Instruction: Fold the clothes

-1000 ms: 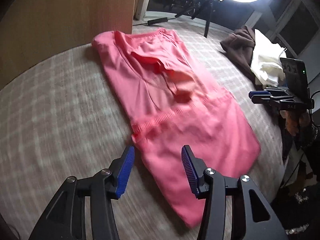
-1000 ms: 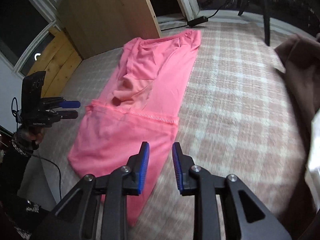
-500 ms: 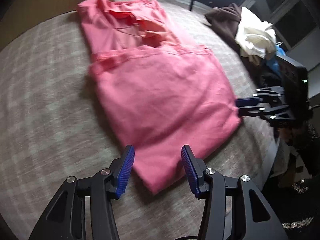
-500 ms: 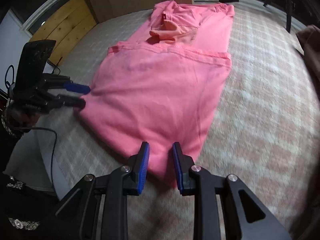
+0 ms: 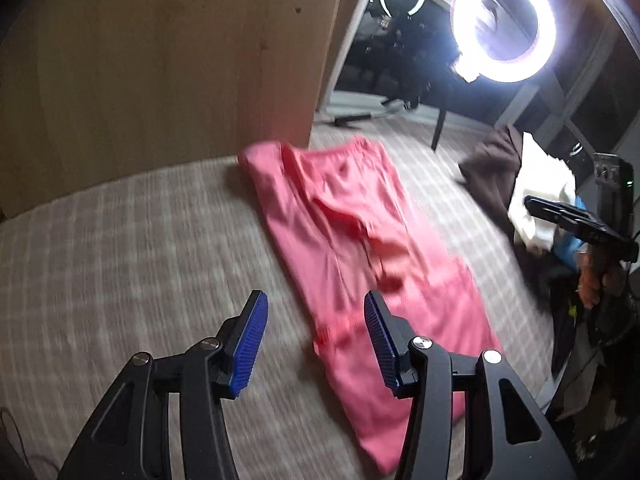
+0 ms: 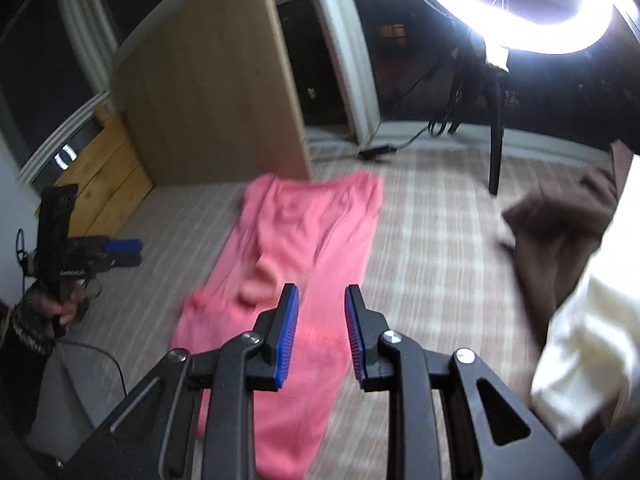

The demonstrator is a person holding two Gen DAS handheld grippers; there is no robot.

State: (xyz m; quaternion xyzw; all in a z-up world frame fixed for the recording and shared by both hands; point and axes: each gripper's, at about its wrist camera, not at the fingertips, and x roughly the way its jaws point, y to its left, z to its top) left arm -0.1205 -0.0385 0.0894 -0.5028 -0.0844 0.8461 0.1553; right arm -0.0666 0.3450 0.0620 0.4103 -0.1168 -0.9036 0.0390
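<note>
A pink garment (image 5: 360, 240) lies flat in a long strip on the checked bed cover; it also shows in the right wrist view (image 6: 296, 264). Its sleeve part is folded onto the middle. My left gripper (image 5: 314, 340) is open and empty, held above the garment's near left edge. My right gripper (image 6: 321, 330) is open and empty, held above the garment's near right edge. Each gripper also shows in the other view: the right one (image 5: 560, 216) at the far right, the left one (image 6: 116, 252) at the far left.
A brown garment (image 6: 560, 232) and a white one (image 6: 592, 344) are piled on the bed's right side. A wooden panel (image 5: 160, 60) stands behind the bed. A bright ring light (image 5: 504, 24) on a stand (image 6: 496, 136) stands at the back.
Both grippers have lifted and tilted up from the garment's near hem, so both views now look further across the bed. The garment lies as before. The right gripper's jaws stand a little wider.
</note>
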